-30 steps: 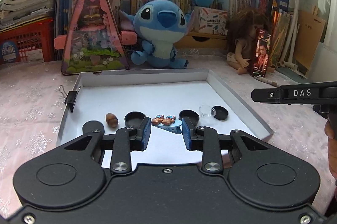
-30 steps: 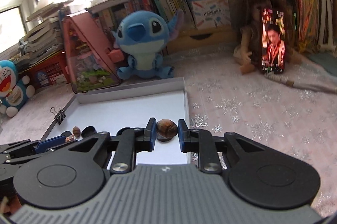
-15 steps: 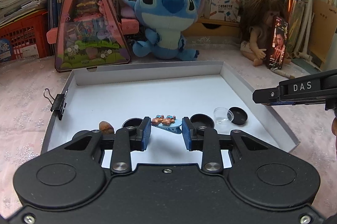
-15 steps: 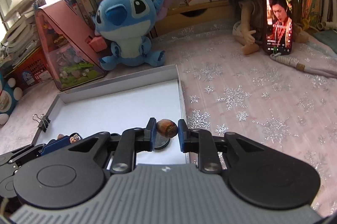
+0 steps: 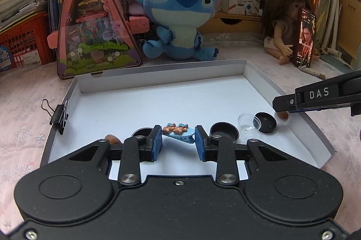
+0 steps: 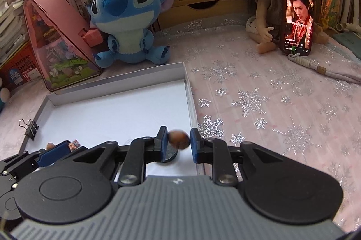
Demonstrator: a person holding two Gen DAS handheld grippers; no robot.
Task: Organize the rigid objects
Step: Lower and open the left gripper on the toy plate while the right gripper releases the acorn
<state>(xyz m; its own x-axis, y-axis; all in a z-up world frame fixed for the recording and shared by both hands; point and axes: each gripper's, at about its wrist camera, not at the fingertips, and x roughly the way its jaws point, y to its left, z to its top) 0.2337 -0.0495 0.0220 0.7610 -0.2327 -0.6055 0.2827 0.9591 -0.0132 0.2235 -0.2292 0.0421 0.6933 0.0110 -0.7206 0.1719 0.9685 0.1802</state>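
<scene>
A white shallow box lid (image 5: pixel 162 77) lies on the pink cloth. My left gripper (image 5: pixel 178 143) is shut on a blue hair clip with two bear charms (image 5: pixel 178 130) and holds it over the lid's near part. My right gripper (image 6: pixel 179 143) is shut on a brown nut-like bead (image 6: pixel 179 138), just above a black cap (image 6: pixel 168 156) by the lid's right wall (image 6: pixel 189 100). In the left wrist view the right gripper (image 5: pixel 282 110) reaches in from the right. Two black cups (image 5: pixel 223 131) (image 5: pixel 141 132), a clear lid (image 5: pixel 247 122), the same cap (image 5: pixel 266 121) and another brown bead (image 5: pixel 112 139) lie in the lid.
A binder clip (image 5: pixel 57 113) grips the lid's left wall. A Stitch plush (image 5: pixel 178 14), a pink triangular toy box (image 5: pixel 92 25), a doll (image 5: pixel 286 21) with a phone (image 5: pixel 304 37) and bookshelves stand behind. A rolled cord (image 6: pixel 315 66) lies on the cloth at right.
Both grippers have moved forward and lower over the lid. The right gripper's jaws stand a little wider around the bead, which now looks blurred. The left grip on the clip is unchanged.
</scene>
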